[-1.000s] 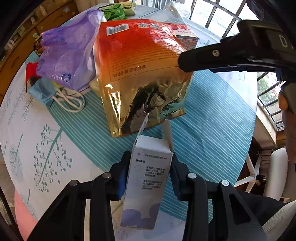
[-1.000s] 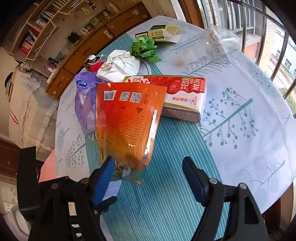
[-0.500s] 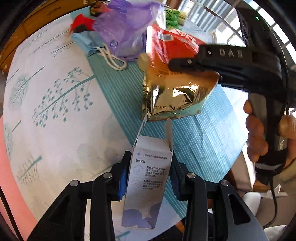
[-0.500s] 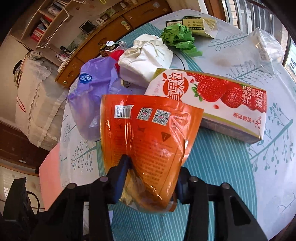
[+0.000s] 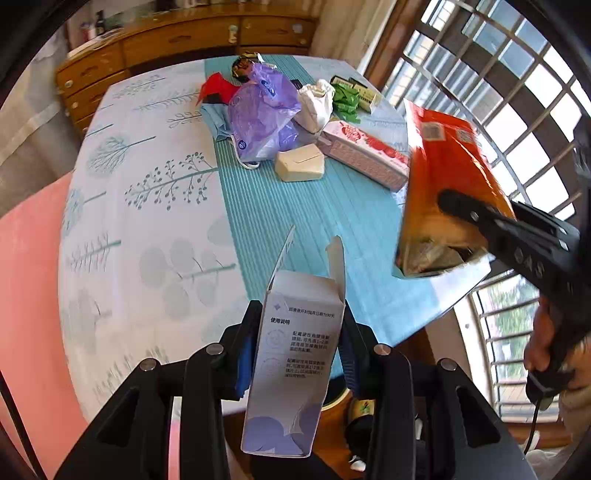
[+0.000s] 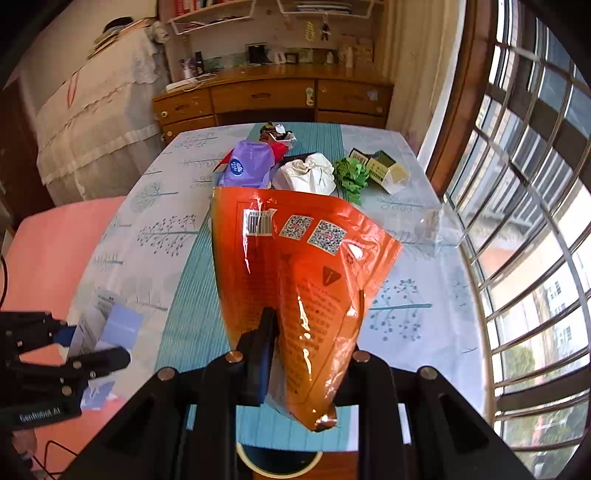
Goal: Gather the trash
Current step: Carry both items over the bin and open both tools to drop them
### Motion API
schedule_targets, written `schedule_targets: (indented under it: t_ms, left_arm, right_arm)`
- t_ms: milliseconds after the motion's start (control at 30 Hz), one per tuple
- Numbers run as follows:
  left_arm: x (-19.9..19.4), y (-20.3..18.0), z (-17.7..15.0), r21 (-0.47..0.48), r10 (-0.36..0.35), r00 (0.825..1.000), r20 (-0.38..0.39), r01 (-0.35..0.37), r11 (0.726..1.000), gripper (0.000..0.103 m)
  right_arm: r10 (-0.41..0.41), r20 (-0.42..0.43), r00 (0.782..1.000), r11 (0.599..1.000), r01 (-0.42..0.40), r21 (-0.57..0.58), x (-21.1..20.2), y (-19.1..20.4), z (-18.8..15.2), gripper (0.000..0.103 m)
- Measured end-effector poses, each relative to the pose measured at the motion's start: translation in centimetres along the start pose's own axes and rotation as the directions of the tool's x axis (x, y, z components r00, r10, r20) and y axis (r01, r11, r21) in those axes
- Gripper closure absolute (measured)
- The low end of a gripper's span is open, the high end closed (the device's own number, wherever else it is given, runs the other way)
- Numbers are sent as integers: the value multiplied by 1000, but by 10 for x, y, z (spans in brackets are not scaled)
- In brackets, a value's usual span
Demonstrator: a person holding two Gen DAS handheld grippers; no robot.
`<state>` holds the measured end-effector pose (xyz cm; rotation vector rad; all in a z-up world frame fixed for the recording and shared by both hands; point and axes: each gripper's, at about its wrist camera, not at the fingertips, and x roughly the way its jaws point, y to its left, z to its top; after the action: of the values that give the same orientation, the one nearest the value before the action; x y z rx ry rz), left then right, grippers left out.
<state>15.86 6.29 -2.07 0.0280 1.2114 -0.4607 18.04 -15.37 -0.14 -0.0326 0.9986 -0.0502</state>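
The right gripper (image 6: 303, 354), now clamping the orange pouch (image 6: 295, 280), has lifted it off the bench (image 5: 258, 206); the left gripper (image 5: 297, 343) grips a white box (image 5: 295, 354).

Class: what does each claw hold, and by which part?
Left claw: white carton, gripped across its side walls. Right claw: orange snack bag, gripped near its lower end.

A sunny room with a big window

The surface (image 6: 413, 314) wears a pale cloth with tree prints and a blue striped middle. Behind it stands a brown wooden dresser (image 6: 273, 98) with drawers. Shelves (image 6: 229, 11) hang above. A barred window (image 6: 535, 221) lets in bright daylight on the right.
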Motion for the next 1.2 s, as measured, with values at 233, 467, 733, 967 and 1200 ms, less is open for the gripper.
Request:
schedule_targets:
  t_ms: [233,467,733,967,1200]
  left_arm:
    - [-20,-60,-50,-177,55,996,64,-43,983,66]
    - [6,-114,-93,-253,115,993,22,-106,962,66]
    - [28,-131,-137,-257,162,984,-77,-177,950,66]
    - [102,-112,-175,-270,144,972,-187,-192,943,66]
    - [217,-82,-216,-261,147,953,-264,-217,941,65]
  right_arm:
    - [33,19,999,968,-27,-249,-66,-23,-63,80]
    - [105,-72,992,933,-124,-338,-78,-44,-125,80]
    - [137,-229,964,932,-204,-301,-50,-35,-168,80]
    - [90,-436,895,979,-159,-124,32,-27,-239,79]
    - [107,-574,812,994,-70,86,147,-18,-328,79]
